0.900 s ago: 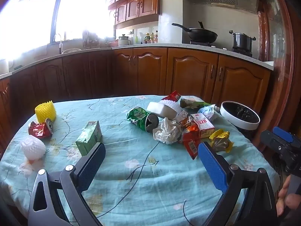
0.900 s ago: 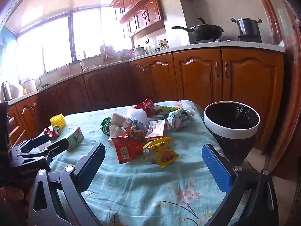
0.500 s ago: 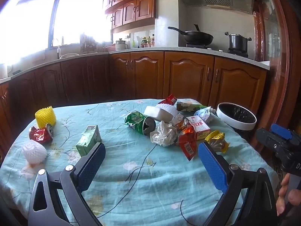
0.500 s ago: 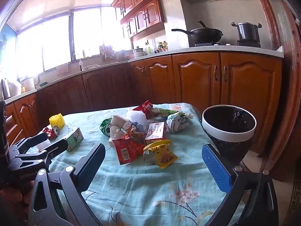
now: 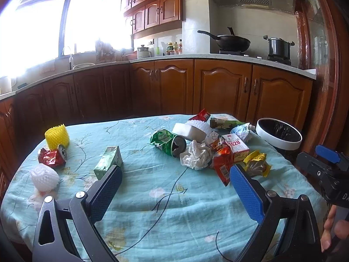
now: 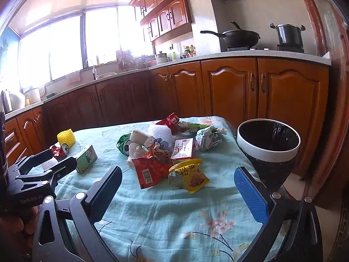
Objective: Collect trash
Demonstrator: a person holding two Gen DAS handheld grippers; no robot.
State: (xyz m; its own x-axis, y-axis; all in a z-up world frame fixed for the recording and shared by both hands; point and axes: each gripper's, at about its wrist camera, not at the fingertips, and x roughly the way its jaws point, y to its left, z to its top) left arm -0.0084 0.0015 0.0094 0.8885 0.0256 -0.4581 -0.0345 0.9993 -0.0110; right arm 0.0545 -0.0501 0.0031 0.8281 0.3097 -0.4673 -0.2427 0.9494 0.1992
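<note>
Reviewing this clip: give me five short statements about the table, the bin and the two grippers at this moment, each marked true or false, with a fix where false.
1. Both the left gripper and the right gripper are open and hold nothing. True.
2. The trash bin stands on the table. False: it stands beside the table's right edge, lined with a black bag.
3. The crushed green can lies on its side by the crumpled white paper. True.
4. The yellow foam net sits in the middle of the trash pile. False: it stands apart at the table's far left, near the crushed red can.
5. The tablecloth is plain red. False: it is light blue with a floral print.
</note>
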